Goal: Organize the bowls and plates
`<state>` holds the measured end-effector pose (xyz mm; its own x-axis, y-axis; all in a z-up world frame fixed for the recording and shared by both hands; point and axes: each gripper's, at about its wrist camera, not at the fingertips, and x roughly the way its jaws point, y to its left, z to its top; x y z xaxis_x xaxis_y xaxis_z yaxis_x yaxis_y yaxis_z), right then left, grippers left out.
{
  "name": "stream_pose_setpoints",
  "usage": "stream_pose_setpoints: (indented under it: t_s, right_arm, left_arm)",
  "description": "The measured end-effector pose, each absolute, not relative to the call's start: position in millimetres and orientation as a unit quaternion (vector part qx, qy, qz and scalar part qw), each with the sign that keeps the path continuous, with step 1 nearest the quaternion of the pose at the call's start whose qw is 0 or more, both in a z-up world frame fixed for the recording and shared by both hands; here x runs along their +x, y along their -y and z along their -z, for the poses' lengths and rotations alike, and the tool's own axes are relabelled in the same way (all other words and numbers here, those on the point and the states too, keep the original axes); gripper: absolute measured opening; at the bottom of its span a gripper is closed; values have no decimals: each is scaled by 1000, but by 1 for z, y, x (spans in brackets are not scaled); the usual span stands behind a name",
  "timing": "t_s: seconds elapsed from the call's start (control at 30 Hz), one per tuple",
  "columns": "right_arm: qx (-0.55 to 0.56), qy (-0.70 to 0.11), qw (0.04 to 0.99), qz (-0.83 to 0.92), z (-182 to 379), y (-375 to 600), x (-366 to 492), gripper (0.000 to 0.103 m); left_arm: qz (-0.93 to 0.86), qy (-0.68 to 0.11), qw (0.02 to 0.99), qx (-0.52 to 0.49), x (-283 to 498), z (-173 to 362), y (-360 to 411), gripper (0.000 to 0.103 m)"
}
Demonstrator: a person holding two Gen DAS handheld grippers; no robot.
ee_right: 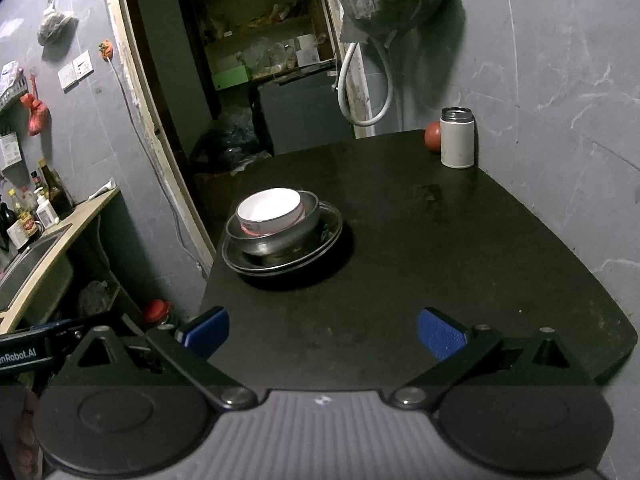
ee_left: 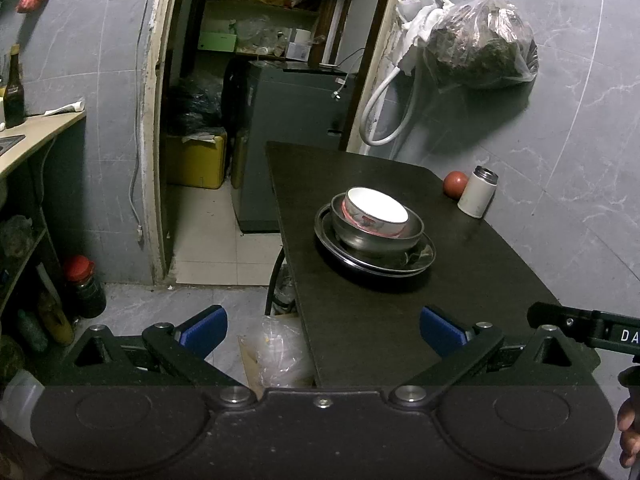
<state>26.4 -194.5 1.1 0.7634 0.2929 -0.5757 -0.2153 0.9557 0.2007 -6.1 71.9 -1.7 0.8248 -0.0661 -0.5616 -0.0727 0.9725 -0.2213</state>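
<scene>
In the left wrist view, the left gripper (ee_left: 323,330) is spread wide and holds nothing; it hangs partly beyond the near corner of the dark table (ee_left: 400,320), over the floor. The stack is well ahead of it: a white ceramic bowl (ee_left: 376,210) sits inside a steel bowl (ee_left: 378,230), and this one stands on steel plates (ee_left: 374,254). The white bowl looks a little tilted in the steel one, so I think a push from the side could make it slide or tip. Near the wall stand a white flask (ee_left: 477,192) and a red round fruit (ee_left: 455,185), close together. In the right wrist view, the right gripper (ee_right: 323,332) is also spread wide with nothing between the blue pads (ee_right: 206,332), above the near part of the table, and the stack is ahead to the left. Here the steel plates (ee_right: 280,254) lie near the left edge of the table, so a careless pull toward that side could send them over the edge to the floor. Steel is smooth, and a grip on the thin rim may slip. The flask (ee_right: 457,138) is well apart from the stack and seems not in danger.
</scene>
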Motion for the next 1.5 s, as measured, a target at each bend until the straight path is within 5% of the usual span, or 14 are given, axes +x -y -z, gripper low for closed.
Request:
stream_pose_setpoints:
  t_s: [1.5]
  right_arm:
    - [61, -316, 937, -137, -1, 194, 27, 103]
  left_arm:
    - [-3, -298, 947, -118, -3, 4, -73, 102]
